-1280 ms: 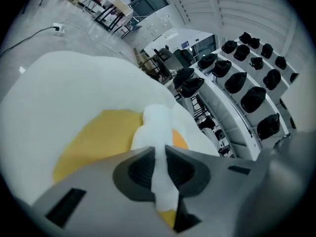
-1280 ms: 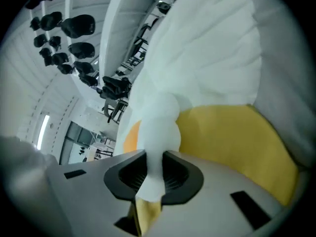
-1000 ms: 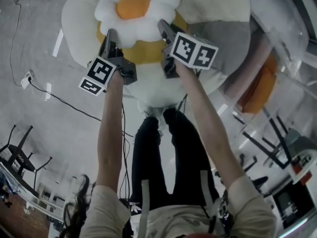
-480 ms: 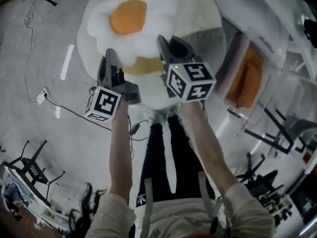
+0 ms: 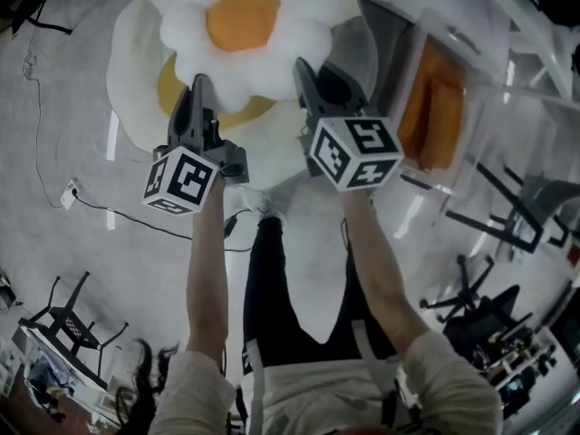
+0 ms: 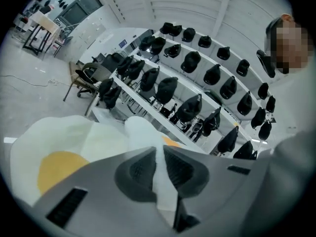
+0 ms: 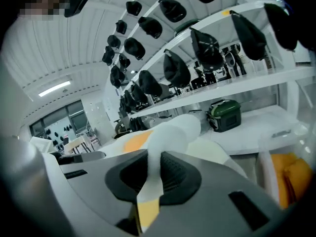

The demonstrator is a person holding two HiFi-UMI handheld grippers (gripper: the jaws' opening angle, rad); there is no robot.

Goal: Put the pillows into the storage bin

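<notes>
Two grippers, the left gripper (image 5: 201, 84) and the right gripper (image 5: 304, 69), each clench a thin fold at the edge of the egg-shaped pillow (image 5: 240, 21), held above the floor (image 5: 54, 107) with the storage bin (image 5: 406, 80) off to its right. So slight a pinch on plush could slip if the load swings. A larger egg pillow (image 5: 140, 57) sits just behind it. An orange pillow (image 5: 433, 107) already takes up room in the bin, and a cable (image 5: 127, 216) trails near the person's feet.
</notes>
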